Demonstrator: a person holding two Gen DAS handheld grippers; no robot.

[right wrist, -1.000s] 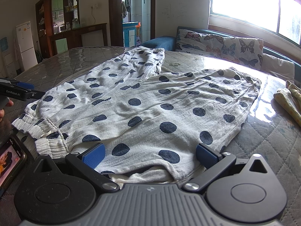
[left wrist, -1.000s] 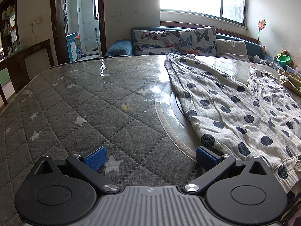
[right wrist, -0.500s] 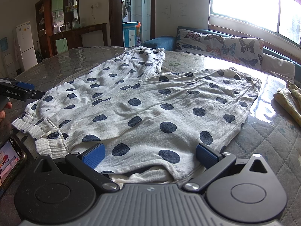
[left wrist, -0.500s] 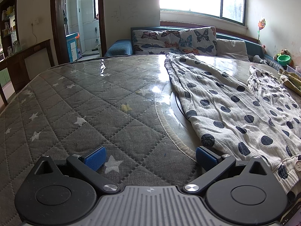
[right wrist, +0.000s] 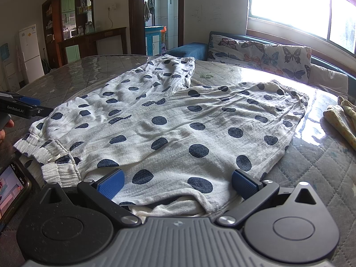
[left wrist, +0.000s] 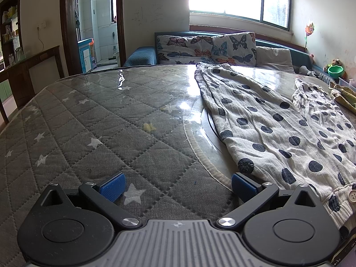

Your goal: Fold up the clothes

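1. Hovering with jaws spread wide and empty, the right gripper [right wrist: 175,183] sits low over the near edge of the polka-dot trousers [right wrist: 169,122]; no change across the last second, nothing pinched yet.
2. Left gripper [left wrist: 176,185] likewise spread and empty, unmoved, over bare quilted cover just beside the trousers' [left wrist: 278,129] left edge and buttoned waistband [left wrist: 342,198].
3. Trousers lie flat and unfolded on the bench [left wrist: 93,120], legs running away toward the butterfly cushions [left wrist: 207,46].
4. Only change: picture on the phone [right wrist: 12,187] screen at lower left of the right view differs.
5. Meaning: a pause; folding looks not begun, first grasp still pending.
6. Yellowish cloth [right wrist: 340,118] lies apart at right, untouched.
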